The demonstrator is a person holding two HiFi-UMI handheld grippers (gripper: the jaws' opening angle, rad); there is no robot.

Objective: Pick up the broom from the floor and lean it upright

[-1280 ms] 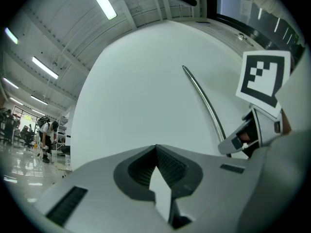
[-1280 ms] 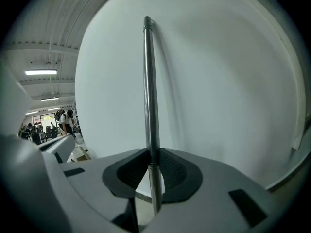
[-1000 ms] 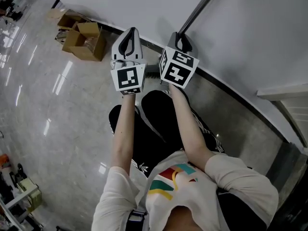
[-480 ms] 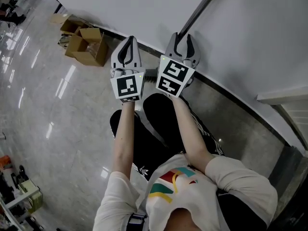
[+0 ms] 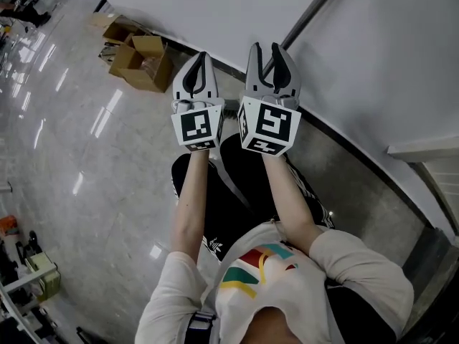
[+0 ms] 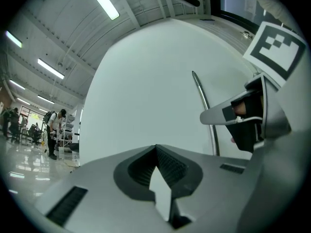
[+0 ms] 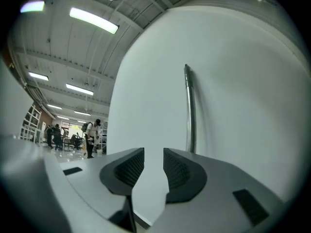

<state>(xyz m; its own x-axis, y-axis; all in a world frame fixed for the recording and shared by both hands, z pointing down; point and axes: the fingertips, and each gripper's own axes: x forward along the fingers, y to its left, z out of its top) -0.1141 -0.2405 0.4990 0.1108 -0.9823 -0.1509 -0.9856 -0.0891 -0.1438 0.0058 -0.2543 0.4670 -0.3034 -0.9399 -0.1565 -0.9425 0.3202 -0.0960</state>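
The broom's grey metal handle (image 5: 310, 14) leans upright against the white wall (image 5: 215, 6). Its lower end is hidden behind my grippers. My right gripper (image 5: 266, 49) is held up in front of the handle, open, with nothing between the jaws, which opened over the last second. In the right gripper view the handle (image 7: 188, 106) stands beyond the right gripper (image 7: 153, 154), a little right of the gap. My left gripper (image 5: 201, 56) is beside it, shut and empty. In the left gripper view the left gripper (image 6: 156, 148) has its tips together, with the handle (image 6: 204, 101) off to the right.
Open cardboard boxes (image 5: 140, 59) sit on the glossy floor by the wall at upper left. A dark skirting strip (image 5: 344, 138) runs along the wall's foot. A white ledge (image 5: 430, 149) juts out at the right. People (image 7: 90, 137) stand far off in the hall.
The right gripper has risen along the handle and its jaws have opened off it. The left gripper has hardly moved and stays shut. The broom stays against the wall.
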